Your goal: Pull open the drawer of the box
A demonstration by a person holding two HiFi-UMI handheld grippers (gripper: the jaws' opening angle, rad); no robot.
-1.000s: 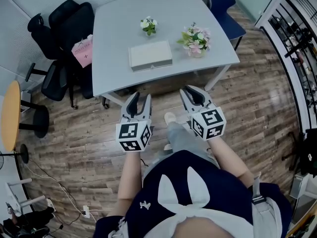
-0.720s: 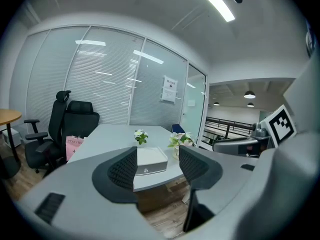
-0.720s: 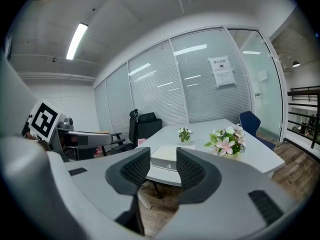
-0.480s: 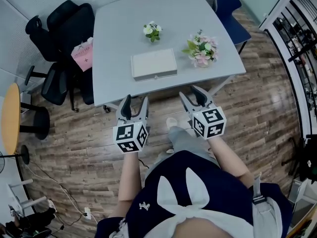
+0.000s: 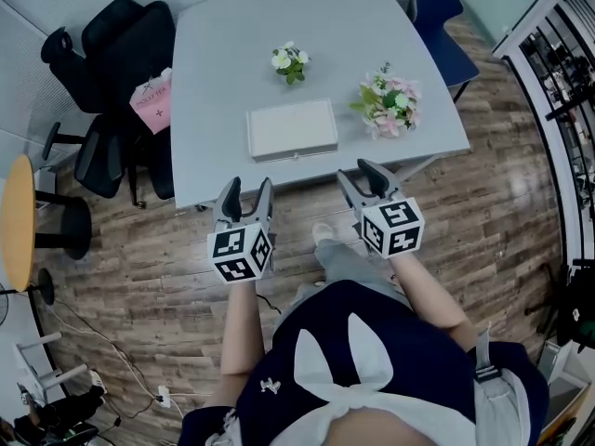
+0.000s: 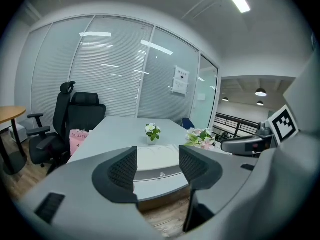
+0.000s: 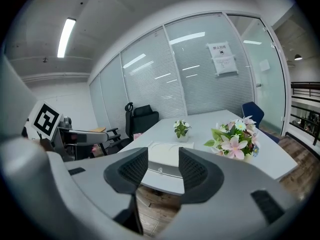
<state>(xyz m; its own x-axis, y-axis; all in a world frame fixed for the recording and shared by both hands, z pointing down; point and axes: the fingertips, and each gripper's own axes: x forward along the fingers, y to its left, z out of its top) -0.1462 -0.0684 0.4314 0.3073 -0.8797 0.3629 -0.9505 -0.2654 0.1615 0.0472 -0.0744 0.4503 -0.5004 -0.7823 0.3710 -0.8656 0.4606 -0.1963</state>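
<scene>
Box (image 5: 292, 130) is lying flat near the table's (image 5: 204, 82) near edge, about midway along it, with the drawer shut and its small knob (image 6: 162, 174) facing the person. Left gripper (image 5: 248, 193) is hovering short of that edge, jaws spread, empty. Right gripper (image 5: 361, 179) is hovering likewise, jaws opening, nothing between them.

Risks:
- The knob is tiny, so the pads may slip off it.
- Unbraced, the box may slide off the edge with the pull.
- The right gripper may clip the flowers (image 5: 391, 105).
</scene>
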